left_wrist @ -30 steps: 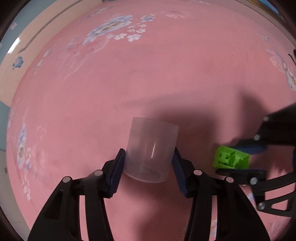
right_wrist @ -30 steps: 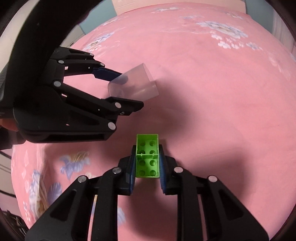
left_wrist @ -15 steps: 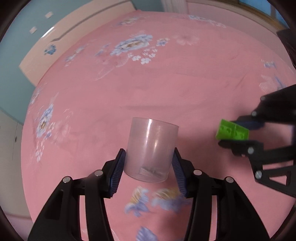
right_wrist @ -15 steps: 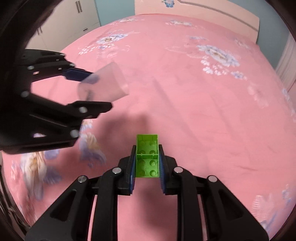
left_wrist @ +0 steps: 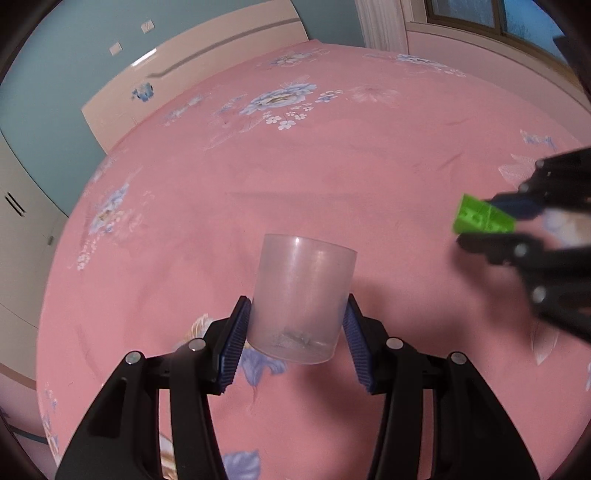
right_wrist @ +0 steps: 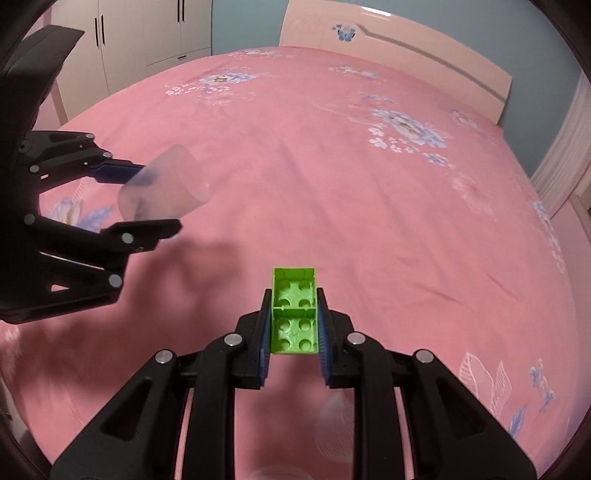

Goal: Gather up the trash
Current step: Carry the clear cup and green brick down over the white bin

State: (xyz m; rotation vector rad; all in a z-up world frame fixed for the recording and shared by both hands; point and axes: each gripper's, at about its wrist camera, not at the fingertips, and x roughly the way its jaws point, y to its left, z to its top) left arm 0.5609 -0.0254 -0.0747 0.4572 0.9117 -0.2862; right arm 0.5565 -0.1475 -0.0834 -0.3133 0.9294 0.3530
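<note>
Left tool (left_wrist: 297, 332) with clear cup (left_wrist: 301, 301): raised off the bed (left_wrist: 332, 177); headboard (left_wrist: 192, 70) and wall now in view. Right tool (right_wrist: 293, 325) with green brick (right_wrist: 294, 312): likewise raised; wardrobe (right_wrist: 147, 33) and headboard now visible

Left gripper (left_wrist: 297, 325) jaws clamp a clear plastic cup (left_wrist: 301, 299) above the pink floral bedspread (left_wrist: 332, 166).

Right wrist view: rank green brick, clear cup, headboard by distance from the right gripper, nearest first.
1. green brick: clamped between the fingers of the right gripper, centre bottom.
2. clear cup: held by the left gripper, upper left of the brick.
3. headboard: at the bed's far end, top of the view.
</note>
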